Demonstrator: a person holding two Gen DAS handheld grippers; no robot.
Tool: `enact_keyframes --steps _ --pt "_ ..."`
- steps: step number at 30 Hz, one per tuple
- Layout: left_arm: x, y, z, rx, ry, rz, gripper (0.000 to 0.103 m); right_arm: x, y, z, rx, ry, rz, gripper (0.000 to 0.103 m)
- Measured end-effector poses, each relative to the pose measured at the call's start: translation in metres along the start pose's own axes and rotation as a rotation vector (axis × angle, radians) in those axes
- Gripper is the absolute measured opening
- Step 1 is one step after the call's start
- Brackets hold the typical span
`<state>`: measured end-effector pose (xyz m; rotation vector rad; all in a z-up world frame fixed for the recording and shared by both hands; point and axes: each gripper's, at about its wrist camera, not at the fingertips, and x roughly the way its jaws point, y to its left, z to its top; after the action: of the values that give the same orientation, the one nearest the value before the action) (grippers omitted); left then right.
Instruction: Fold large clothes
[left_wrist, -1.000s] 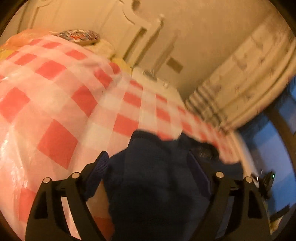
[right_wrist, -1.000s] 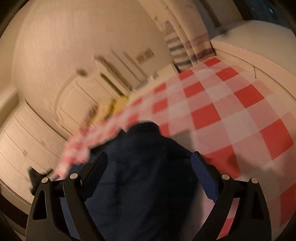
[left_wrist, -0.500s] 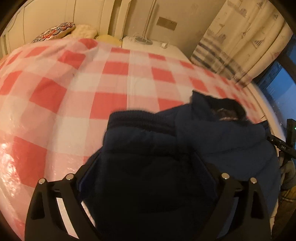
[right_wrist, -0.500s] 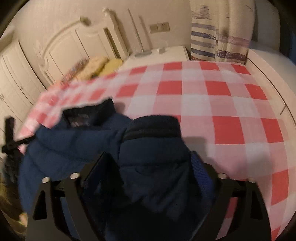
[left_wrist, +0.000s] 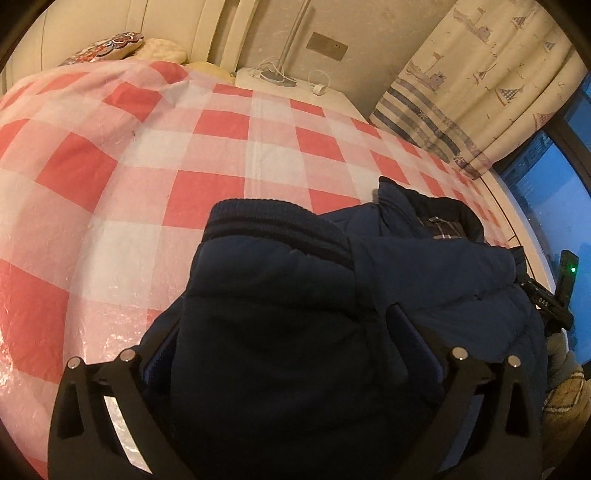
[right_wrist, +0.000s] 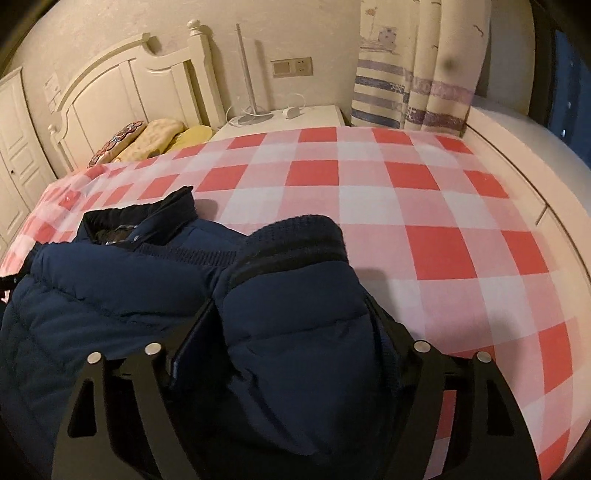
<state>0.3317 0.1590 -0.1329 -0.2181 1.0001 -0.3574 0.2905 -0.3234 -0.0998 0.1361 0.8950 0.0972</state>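
While both sets of jaws are clamping padded cloth, our left gripper (left_wrist: 291, 354) and right gripper (right_wrist: 288, 332) are each holding a ribbed-cuff sleeve of the navy jacket (right_wrist: 110, 291), which is lying collar-far on the checked bedspread (right_wrist: 424, 206); we judge folding barely begun, body folds remaining.
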Motion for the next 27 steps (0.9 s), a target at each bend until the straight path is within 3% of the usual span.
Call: enact_keyframes --steps 5,11,14,16,17,18,23,27 --pt "-0.003 0.009 0.001 -0.031 -0.018 -0.068 0.100 0.000 0.004 0.000 -0.016 -0.009 -0.035 0.073" --pt "-0.006 0.019 0.000 -0.066 -0.039 -0.143 0.100 -0.021 0.046 -0.003 -0.197 -0.101 -0.294 0.073" --pt "-0.006 0.019 -0.001 -0.072 -0.044 -0.159 0.100 -0.024 0.047 0.002 -0.206 -0.059 -0.324 0.072" --pt "-0.006 0.019 -0.001 -0.072 -0.045 -0.161 0.100 -0.020 0.043 0.007 -0.188 0.021 -0.270 0.071" --pt "-0.006 0.018 -0.001 -0.071 -0.044 -0.160 0.100 -0.013 0.034 0.011 -0.132 0.114 -0.187 0.071" --pt "-0.006 0.019 -0.001 -0.070 -0.044 -0.159 0.100 -0.014 0.030 0.014 -0.102 0.128 -0.168 0.071" --pt "-0.006 0.019 0.000 -0.065 -0.041 -0.153 0.100 0.000 0.010 0.008 0.007 0.124 -0.066 0.070" --pt "-0.006 0.017 0.000 -0.058 -0.039 -0.141 0.100 -0.003 -0.006 0.002 0.074 0.072 -0.015 0.072"
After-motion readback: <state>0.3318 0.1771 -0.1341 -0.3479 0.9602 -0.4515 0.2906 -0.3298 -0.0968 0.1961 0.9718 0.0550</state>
